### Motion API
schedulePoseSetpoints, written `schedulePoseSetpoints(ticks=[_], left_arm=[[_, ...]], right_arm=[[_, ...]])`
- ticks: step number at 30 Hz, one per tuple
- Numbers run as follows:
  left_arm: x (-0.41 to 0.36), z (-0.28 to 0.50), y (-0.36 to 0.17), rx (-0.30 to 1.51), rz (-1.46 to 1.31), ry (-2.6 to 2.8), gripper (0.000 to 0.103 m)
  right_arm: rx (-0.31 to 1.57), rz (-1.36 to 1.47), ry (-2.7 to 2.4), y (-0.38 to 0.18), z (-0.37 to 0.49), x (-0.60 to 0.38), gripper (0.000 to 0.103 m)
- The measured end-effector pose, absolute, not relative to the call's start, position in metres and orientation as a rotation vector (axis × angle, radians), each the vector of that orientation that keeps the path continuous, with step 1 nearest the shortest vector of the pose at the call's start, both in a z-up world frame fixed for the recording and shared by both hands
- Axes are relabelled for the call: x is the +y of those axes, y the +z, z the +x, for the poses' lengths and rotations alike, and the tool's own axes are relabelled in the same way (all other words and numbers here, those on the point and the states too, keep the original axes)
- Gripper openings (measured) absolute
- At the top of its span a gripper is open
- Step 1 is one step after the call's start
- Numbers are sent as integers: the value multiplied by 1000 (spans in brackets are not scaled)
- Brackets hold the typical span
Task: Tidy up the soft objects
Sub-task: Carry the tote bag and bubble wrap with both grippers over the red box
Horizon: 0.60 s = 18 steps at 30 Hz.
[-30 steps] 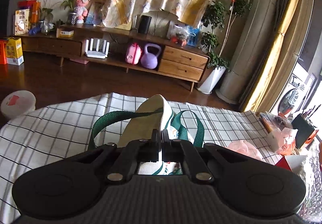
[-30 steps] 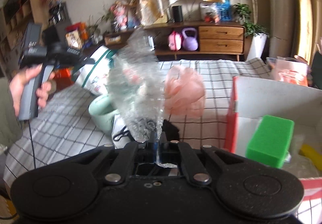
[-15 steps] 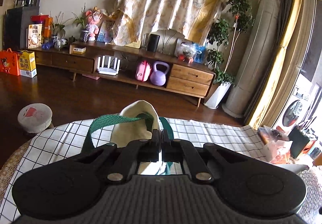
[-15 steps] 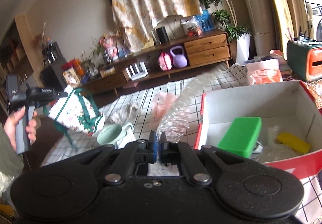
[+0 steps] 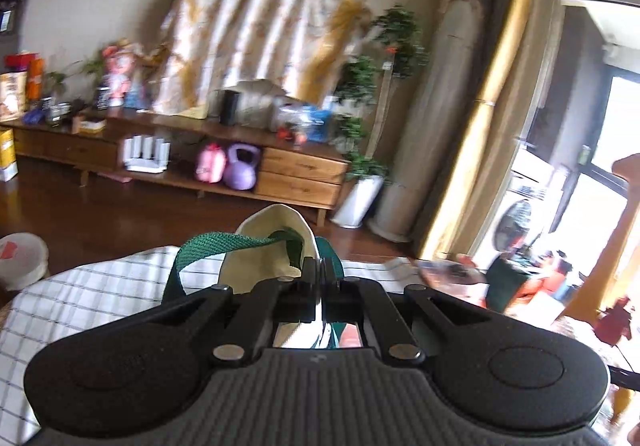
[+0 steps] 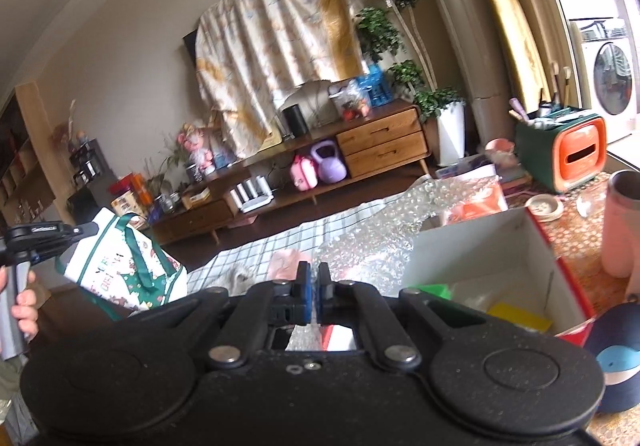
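Bench (image 6: 280, 242), checked cloth cover, lying below and ahead of both sets of fingers. Box (image 6: 500, 246), white inside with a red rim, open-topped, just right of and beyond the right fingers; green and yellow pieces lie in its bottom. Tote bag (image 6: 120, 270), cream with green straps and printed pattern, hanging clear of the bench from the left gripper (image 5: 320, 270), whose fingers are closed flat on the bag's edge. Bubble wrap sheet (image 6: 372, 230), clear, pinched at one end by the right gripper (image 6: 313, 274), fingers fully closed on it, the rest trailing forward toward the box. Handling note, as judged: keep both pinches firm, carry the wrap over the near box wall so its loose end drops inside before letting go, and keep the dangling bag from sweeping the bench.
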<state>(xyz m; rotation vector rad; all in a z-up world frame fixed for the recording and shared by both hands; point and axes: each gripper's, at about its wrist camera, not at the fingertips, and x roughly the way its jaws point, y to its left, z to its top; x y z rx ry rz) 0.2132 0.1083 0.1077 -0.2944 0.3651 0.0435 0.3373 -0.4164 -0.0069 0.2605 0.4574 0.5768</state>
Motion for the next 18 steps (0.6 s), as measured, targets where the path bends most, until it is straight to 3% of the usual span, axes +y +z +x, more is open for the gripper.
schedulePoseSetpoints(ticks=[18], left_arm=[[-92, 278, 106, 407, -191, -352, 2]], right_arm=[[418, 251, 407, -9, 388, -480, 1]])
